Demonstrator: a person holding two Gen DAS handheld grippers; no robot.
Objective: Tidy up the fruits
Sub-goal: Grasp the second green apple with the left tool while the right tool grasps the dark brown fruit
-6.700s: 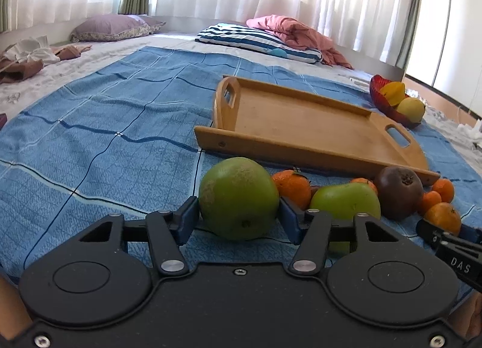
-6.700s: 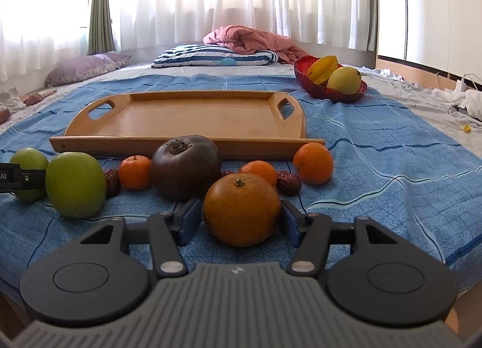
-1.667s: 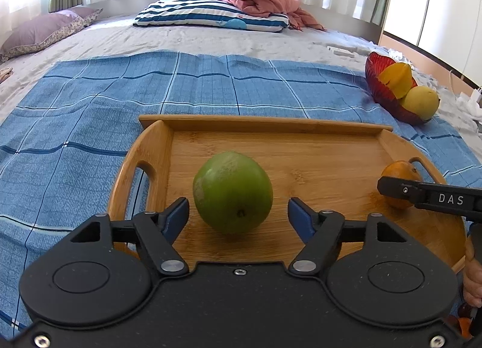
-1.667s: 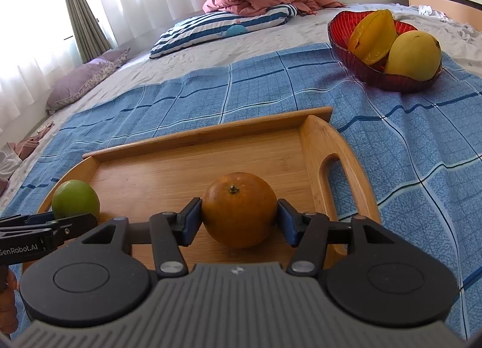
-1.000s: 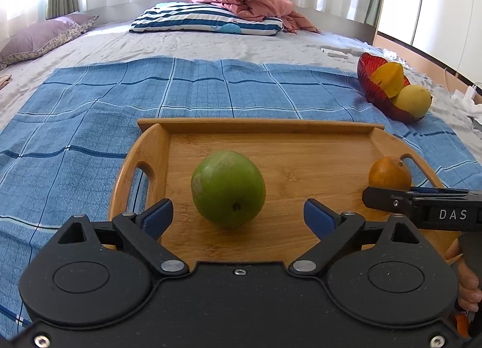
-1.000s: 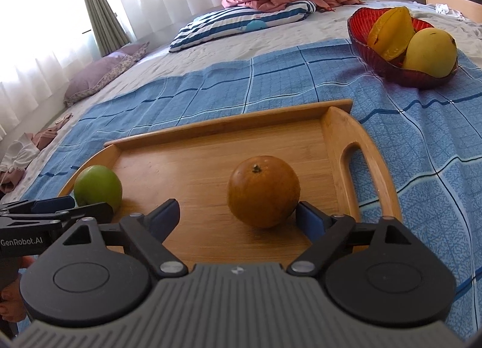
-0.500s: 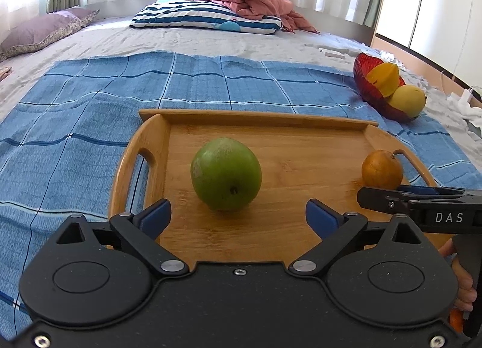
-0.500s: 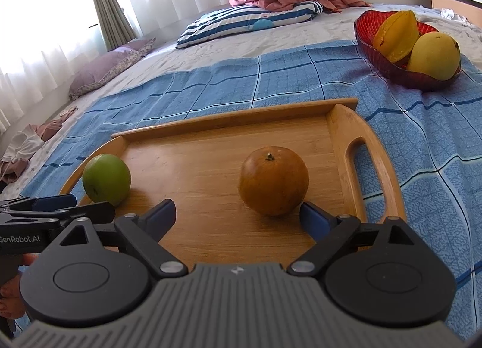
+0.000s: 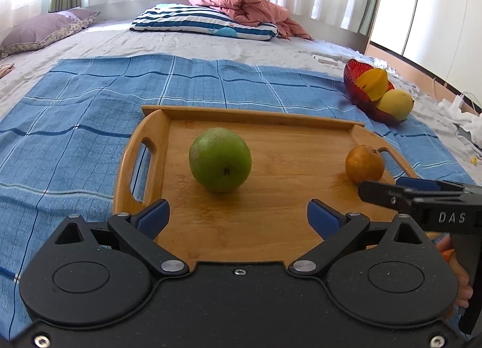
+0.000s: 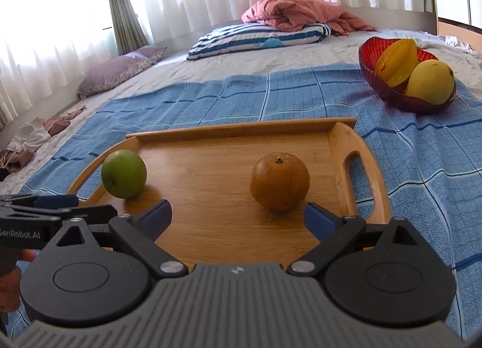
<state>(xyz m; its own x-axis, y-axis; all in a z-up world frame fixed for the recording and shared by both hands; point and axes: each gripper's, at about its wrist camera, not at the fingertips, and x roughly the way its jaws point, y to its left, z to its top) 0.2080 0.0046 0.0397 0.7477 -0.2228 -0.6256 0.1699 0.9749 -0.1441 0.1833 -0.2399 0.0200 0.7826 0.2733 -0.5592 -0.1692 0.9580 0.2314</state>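
Note:
A green apple [image 9: 220,159] rests on the left part of the wooden tray [image 9: 271,221], and an orange [image 9: 364,164] rests on its right part. My left gripper [image 9: 238,217] is open and empty, a short way in front of the apple. My right gripper [image 10: 238,215] is open and empty, just short of the orange [image 10: 280,181]. The apple [image 10: 124,174] and the tray [image 10: 211,149] also show in the right wrist view. Each gripper shows at the edge of the other's view.
A red bowl [image 10: 391,89] with a starfruit and a yellow mango sits on the blue checked blanket [image 9: 75,137] behind the tray on the right. Pillows and a pink quilt lie further back on the bed.
Both grippers let go of their fruit on the tray, opened wide and drew back a little. The apple and the orange stay where they were set down.

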